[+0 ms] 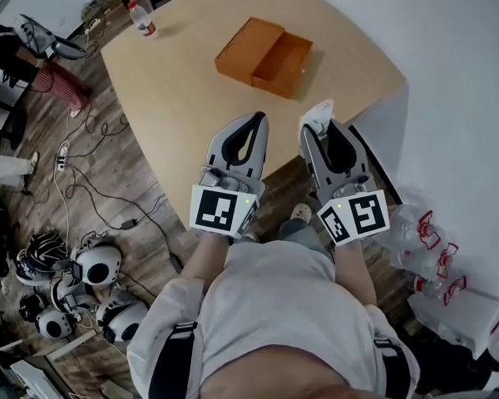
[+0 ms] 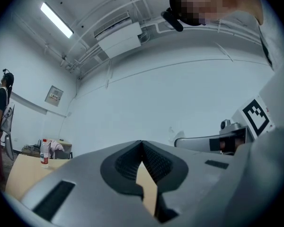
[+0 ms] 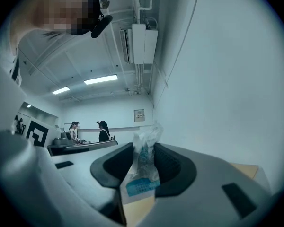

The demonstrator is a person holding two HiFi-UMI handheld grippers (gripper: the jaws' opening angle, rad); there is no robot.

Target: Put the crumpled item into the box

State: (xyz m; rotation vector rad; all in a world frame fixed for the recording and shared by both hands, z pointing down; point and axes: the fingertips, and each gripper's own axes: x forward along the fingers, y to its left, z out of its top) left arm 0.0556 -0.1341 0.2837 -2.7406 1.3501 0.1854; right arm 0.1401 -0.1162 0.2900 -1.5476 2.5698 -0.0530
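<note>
An orange box [image 1: 266,55] lies open on the beige table [image 1: 183,90], its lid folded out to one side. Both grippers hover over the table's near edge, short of the box. My right gripper [image 1: 320,127] is shut on a white crumpled item [image 1: 319,113] that sticks out past its tips. In the right gripper view this crumpled item [image 3: 144,163] is a clear plastic wrapper with a blue label, pinched between the dark pads of that gripper [image 3: 143,148]. My left gripper [image 1: 256,119] is to its left, shut with nothing in it; its tips [image 2: 141,143] touch.
A plastic bottle [image 1: 141,19] stands at the table's far left corner. On the floor to the left lie cables and several white helmets [image 1: 96,277]. Clear bottles with red rings [image 1: 432,243] sit at the right. Two people [image 3: 103,131] stand far off in the room.
</note>
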